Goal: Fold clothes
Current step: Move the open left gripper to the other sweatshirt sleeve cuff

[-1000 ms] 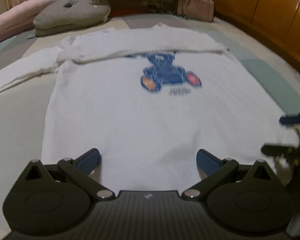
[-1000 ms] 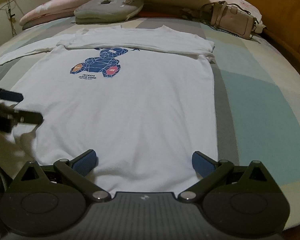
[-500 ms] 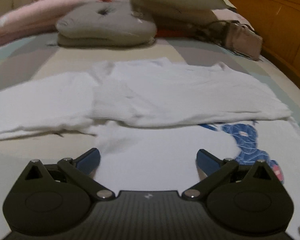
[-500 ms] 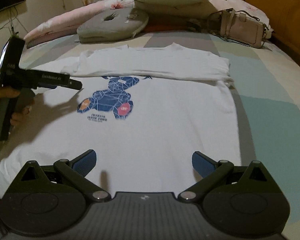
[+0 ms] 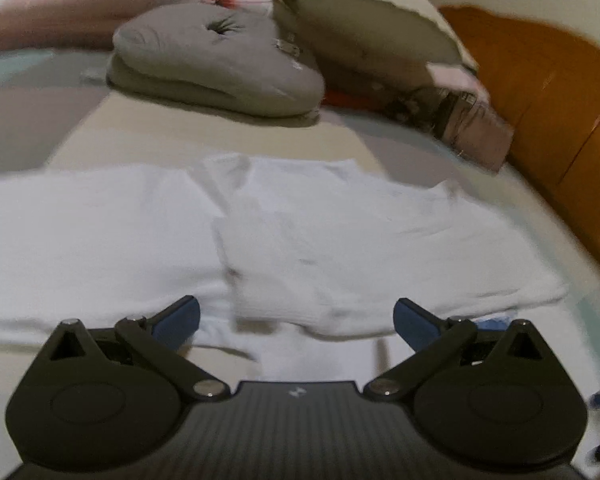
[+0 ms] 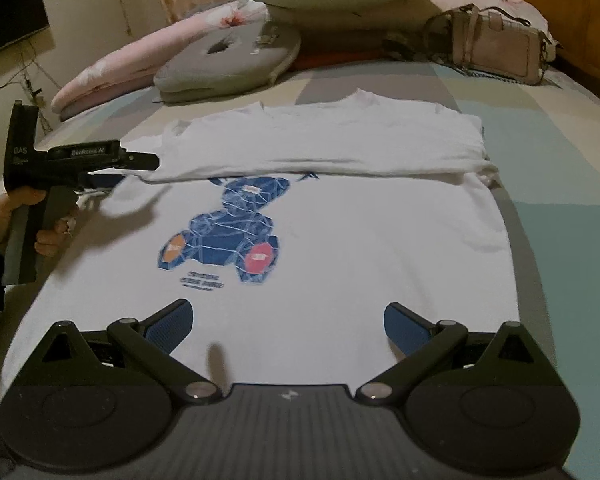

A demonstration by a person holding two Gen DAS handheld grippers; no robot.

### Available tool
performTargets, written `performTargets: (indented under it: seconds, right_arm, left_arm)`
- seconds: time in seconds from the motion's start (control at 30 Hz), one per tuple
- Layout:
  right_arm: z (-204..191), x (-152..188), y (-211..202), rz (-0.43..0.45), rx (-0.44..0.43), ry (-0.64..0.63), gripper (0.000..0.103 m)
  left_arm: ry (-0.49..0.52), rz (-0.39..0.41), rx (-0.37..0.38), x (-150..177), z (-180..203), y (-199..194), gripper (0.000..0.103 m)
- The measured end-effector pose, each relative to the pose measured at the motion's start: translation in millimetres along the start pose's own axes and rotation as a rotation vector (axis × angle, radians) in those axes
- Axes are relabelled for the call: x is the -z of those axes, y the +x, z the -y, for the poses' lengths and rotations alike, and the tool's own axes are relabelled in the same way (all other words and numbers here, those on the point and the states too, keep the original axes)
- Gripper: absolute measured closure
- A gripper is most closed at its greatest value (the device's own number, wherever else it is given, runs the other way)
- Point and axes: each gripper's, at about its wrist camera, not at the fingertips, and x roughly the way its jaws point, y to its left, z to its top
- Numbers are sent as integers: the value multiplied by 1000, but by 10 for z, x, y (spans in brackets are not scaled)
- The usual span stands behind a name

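Both tongs stand wide open with nothing between their blue pads. Your left tongs [image 5: 296, 318] hover low over the shoulder end of a white long-sleeved shirt [image 6: 340, 240] that lies face up and flat on the bed [image 6: 560, 168], its printed blue bear [image 6: 228, 228] showing. Your right tongs [image 6: 286, 324] hang above the lower body of the shirt, near the hem. The shirt's long axis runs from the hem nearest you up to the collar, which points toward the grey cushion [image 6: 228, 60] and pillows at the head of the bed. One sleeve [image 6: 320, 148] lies folded straight across the chest, just above the bear, making a band from side to side. The other sleeve [image 5: 92, 232] stretches outward to the left, away from the body, and sits directly ahead and left of your left tongs. Your left hand [image 6: 24, 216], seen from the right camera, holds its tool at the shirt's left shoulder, so it is much the nearer one to that outstretched sleeve. The folded band's lower edge is just in front of the left tongs. A handbag [image 6: 500, 52] rests well apart near the headboard.
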Motion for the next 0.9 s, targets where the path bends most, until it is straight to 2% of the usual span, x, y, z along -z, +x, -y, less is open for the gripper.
performTargets:
  seconds: [0.1, 0.17, 0.27, 0.4, 0.53, 0.73, 0.9]
  right_arm:
    - [63, 28, 22, -14, 3, 23, 0]
    - [73, 41, 12, -10, 7, 38, 0]
    - [43, 38, -40, -1, -11, 40, 0]
    - [-34, 24, -144, 22, -25, 11, 0]
    - [-96, -9, -260, 53, -80, 20, 0]
    - [-240, -60, -338, 91, -167, 23, 0]
    - [-343, -105, -292, 95, -156, -2, 0]
  left_arm:
    - [50, -28, -74, -52, 44, -19, 1]
    - [48, -32, -126, -63, 70, -83, 1]
    - [16, 7, -156, -26, 53, -307, 1]
    - [-20, 50, -229, 64, -150, -656, 1]
    - [-55, 94, -303, 154, -352, -1005, 1]
    - [-266, 112, -399, 334, -1062, -1238, 1]
    - [-366, 118, -426, 441, -1454, -1219, 1]
